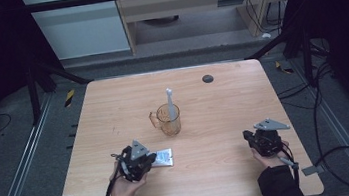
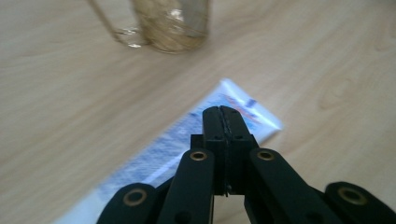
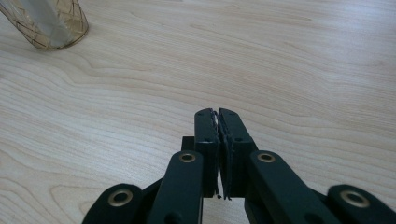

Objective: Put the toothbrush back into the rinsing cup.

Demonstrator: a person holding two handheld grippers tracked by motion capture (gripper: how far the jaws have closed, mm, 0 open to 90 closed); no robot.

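- The left gripper (image 1: 151,160) hovers over the near-left part of the desk (image 1: 225,117), its jaws pressed fully together with nothing between them.
- Just under and past those jaws lies a white toothpaste tube (image 2: 187,144) with blue print, flat on the desk; in the high view it sticks out to the right of the gripper (image 1: 163,157).
- The left gripper view shows the tube running slantwise beneath the jaw tips; whether they touch it I cannot tell.
- An amber glass mug (image 1: 169,120) stands near the desk's middle, beyond the tube, with a white toothbrush (image 1: 170,103) upright in it.
- The right gripper (image 1: 249,140) sits at the near-right, well apart from the mug, jaws closed on nothing above bare wood (image 3: 217,122).
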